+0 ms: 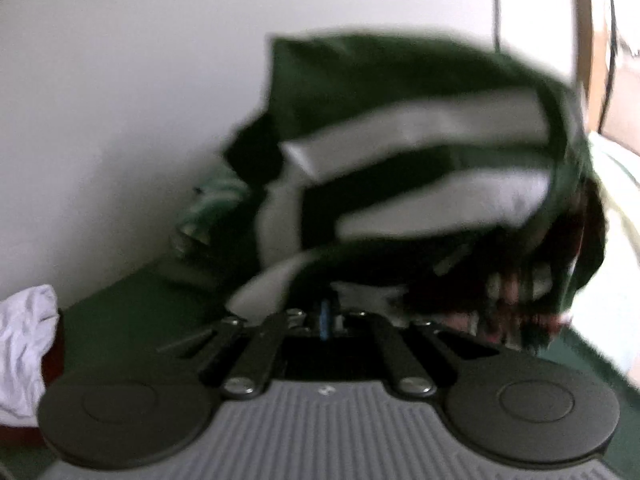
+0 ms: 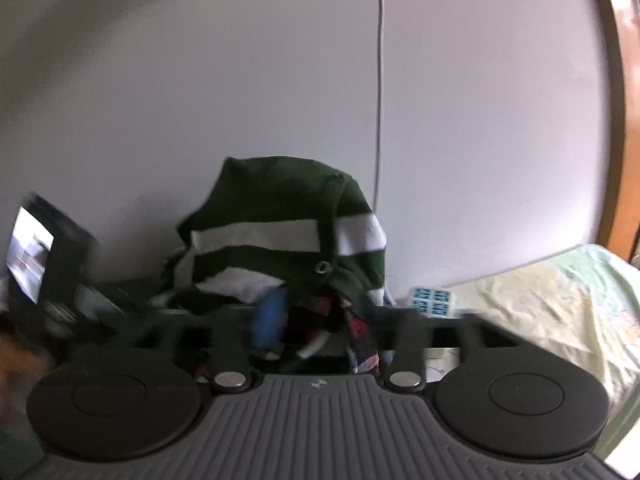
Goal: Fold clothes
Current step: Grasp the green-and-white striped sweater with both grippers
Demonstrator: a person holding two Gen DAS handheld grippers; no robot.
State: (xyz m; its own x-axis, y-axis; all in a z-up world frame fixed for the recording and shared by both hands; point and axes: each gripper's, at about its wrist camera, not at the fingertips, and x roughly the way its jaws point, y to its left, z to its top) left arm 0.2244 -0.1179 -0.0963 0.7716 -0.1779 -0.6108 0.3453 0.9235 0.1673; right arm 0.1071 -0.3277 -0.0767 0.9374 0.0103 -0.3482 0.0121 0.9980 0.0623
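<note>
Left wrist view: white cloth bunched at far left on a dark green surface. Left gripper w/ jaws together, clamped on the lower edge of a green-and-white striped garment, which hangs up in front of a pale wall; frame blurred. Right wrist view: lit screen at left, same striped garment centre w/ a dark multicoloured cloth under it. Right gripper jaws apart, pads not pressing on anything. Pale bedsheet at right.
</note>
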